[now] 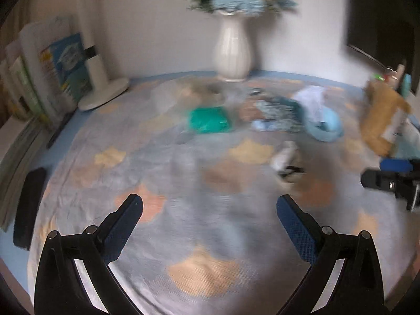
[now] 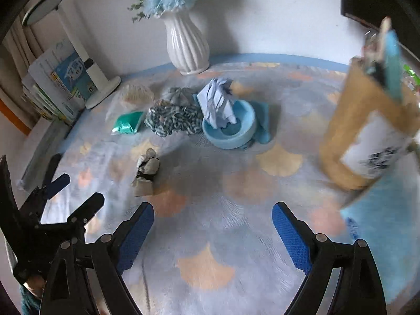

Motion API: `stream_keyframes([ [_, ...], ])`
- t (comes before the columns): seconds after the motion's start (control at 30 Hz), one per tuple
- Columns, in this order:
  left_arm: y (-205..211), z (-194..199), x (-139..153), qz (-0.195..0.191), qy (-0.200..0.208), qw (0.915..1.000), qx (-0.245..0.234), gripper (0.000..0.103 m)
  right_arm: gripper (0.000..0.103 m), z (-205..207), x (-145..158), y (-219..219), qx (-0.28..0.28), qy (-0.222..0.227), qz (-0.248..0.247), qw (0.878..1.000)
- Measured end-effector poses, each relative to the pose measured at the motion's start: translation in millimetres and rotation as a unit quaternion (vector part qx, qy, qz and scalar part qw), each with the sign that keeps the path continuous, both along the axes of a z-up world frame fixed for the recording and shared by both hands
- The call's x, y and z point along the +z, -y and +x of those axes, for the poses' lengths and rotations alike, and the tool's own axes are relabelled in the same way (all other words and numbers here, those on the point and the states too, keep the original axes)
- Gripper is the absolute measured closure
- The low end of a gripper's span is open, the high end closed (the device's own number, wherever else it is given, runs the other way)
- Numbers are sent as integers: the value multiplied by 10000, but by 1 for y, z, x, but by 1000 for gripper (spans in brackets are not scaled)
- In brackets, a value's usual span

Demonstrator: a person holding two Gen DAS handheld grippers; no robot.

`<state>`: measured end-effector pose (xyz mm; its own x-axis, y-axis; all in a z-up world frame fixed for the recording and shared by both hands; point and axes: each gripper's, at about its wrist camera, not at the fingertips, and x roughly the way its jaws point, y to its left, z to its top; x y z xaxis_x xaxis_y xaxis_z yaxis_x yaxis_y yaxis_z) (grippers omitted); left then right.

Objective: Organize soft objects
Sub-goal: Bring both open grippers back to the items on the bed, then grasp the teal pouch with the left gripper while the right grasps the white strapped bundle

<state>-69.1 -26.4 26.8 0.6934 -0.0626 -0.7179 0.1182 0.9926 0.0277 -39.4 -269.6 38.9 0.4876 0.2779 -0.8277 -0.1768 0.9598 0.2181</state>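
Note:
Soft things lie on the patterned tablecloth (image 2: 215,223). A light blue bowl (image 2: 231,128) holds a blue-white striped cloth (image 2: 218,102). Left of it lie a dark checked scrunchie (image 2: 173,120), a grey scrunchie (image 2: 181,94) and a shiny green cloth (image 2: 127,123). A small grey-white rolled sock (image 2: 147,170) lies nearer, alone. In the blurred left wrist view the bowl (image 1: 325,126), green cloth (image 1: 210,119) and sock (image 1: 284,157) show too. My left gripper (image 1: 210,207) is open and empty above the cloth; it also shows in the right wrist view (image 2: 76,189). My right gripper (image 2: 212,210) is open and empty.
A white ribbed vase (image 2: 187,44) with blue flowers stands at the back. A white lamp base (image 2: 102,89) and books (image 2: 60,84) stand at the left. A brown cardboard tube holder (image 2: 367,120) with items stands at the right on a blue mat (image 2: 388,231). A black object (image 1: 29,207) lies at the left edge.

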Motion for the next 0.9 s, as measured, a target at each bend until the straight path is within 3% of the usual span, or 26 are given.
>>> stream_keyframes([
  [0.07, -11, 2, -9, -11, 57, 9997, 233, 1, 12, 3, -14, -4, -43, -27, -36, 10000],
  [0.17, -26, 8, -12, -476, -78, 9983, 330, 1, 12, 8, -29, -5, -124, -7, -169, 9998],
  [0.23, -29, 11, -12, -583, -21, 9975, 387, 1, 12, 10, -34, -3, -216, 42, -157, 9996],
  [0.37, -29, 16, -18, -496, -229, 9971, 537, 1, 11, 9, -37, -8, -317, 249, -464, 9981],
  [0.5, -27, 24, -28, -301, -527, 9950, 798, 1, 0, 9, -42, -27, -126, 213, -1071, 9939],
  [0.53, -27, 30, -34, -259, -751, 9934, 828, 1, 0, 8, -42, -28, -120, 236, -1081, 9938],
  [0.63, -21, 30, -34, -71, -717, 9941, 812, 1, 0, 10, -44, -22, -134, 177, -921, 9955],
  [0.9, -24, 29, -32, -122, -709, 9943, 792, 1, 0, 12, -43, -22, -133, 197, -933, 9953],
])
